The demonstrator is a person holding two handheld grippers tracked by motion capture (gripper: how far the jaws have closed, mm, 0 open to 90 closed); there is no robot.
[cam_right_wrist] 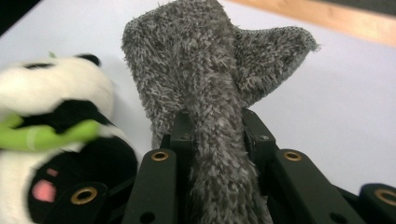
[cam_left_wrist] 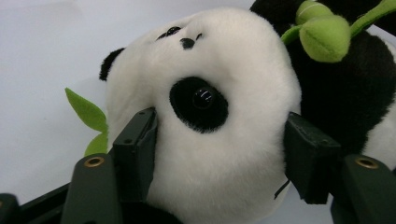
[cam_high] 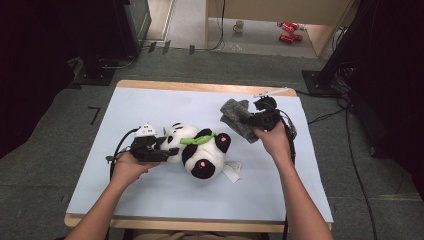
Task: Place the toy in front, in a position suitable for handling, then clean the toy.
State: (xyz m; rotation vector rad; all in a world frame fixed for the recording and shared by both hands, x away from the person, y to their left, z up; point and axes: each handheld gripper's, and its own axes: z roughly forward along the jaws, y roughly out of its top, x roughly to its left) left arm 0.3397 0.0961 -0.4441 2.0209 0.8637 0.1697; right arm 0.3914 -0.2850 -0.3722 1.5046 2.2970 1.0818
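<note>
Panda plush (cam_high: 200, 149) lies on its side near the middle of the pale blue table cover (cam_high: 150, 195), head toward my left, a green bamboo sprig (cam_high: 196, 140) across its neck and pink pads on its black feet. My left gripper (cam_high: 159, 149) sits at the head end. In the left gripper view the white head (cam_left_wrist: 210, 126) fills the gap between the two black jaws, one jaw against the cheek by the black eye patch, the other against the far side of the head beside the black shoulder. The fur looks touched on both sides, so I read this as a wide grip on the head, though I cannot tell how firmly it presses.

My right gripper (cam_high: 252, 120) is toward the far right part of the table, apart from the panda's feet. Its jaws stand narrow and are clamped on a grey fuzzy cloth (cam_right_wrist: 210, 93), which rises between them and flares into a folded flap above the tips. In the high view that cloth (cam_high: 235, 117) hangs at the gripper's left side, above the cover.
</note>
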